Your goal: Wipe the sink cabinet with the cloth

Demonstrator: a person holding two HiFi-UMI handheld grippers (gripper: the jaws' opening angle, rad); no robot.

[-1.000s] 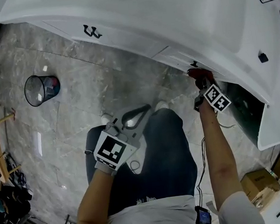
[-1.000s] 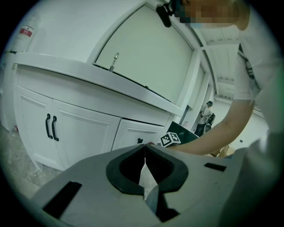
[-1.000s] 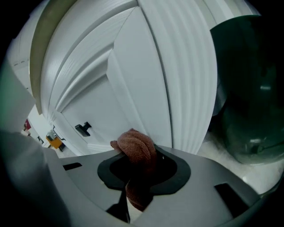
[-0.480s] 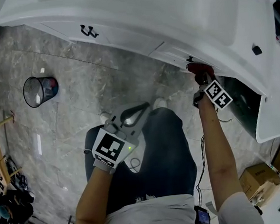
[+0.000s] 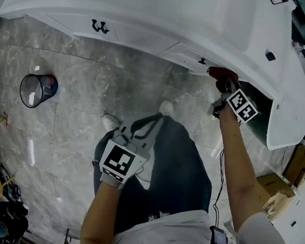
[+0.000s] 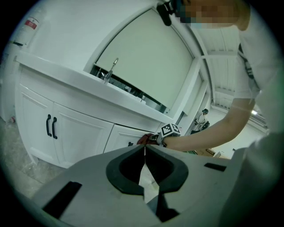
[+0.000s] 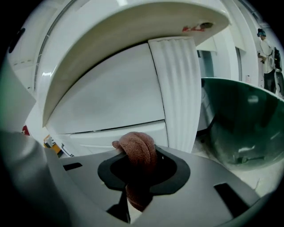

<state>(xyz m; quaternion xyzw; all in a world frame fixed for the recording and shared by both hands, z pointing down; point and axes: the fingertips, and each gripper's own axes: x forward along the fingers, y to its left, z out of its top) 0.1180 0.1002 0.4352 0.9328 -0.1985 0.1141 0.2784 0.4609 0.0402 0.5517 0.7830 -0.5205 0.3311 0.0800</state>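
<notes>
My right gripper (image 7: 141,156) is pinching the bunched reddish cloth (image 7: 135,146), holding it at the front of the sink cabinet (image 7: 111,106) under the countertop lip. My left gripper (image 6: 144,150) is hanging pressed together on nothing, well apart. I am judging that steady, even pressure along the drawer front will wipe best. A red sticker (image 7: 195,28) is showing above, too small to read.
</notes>
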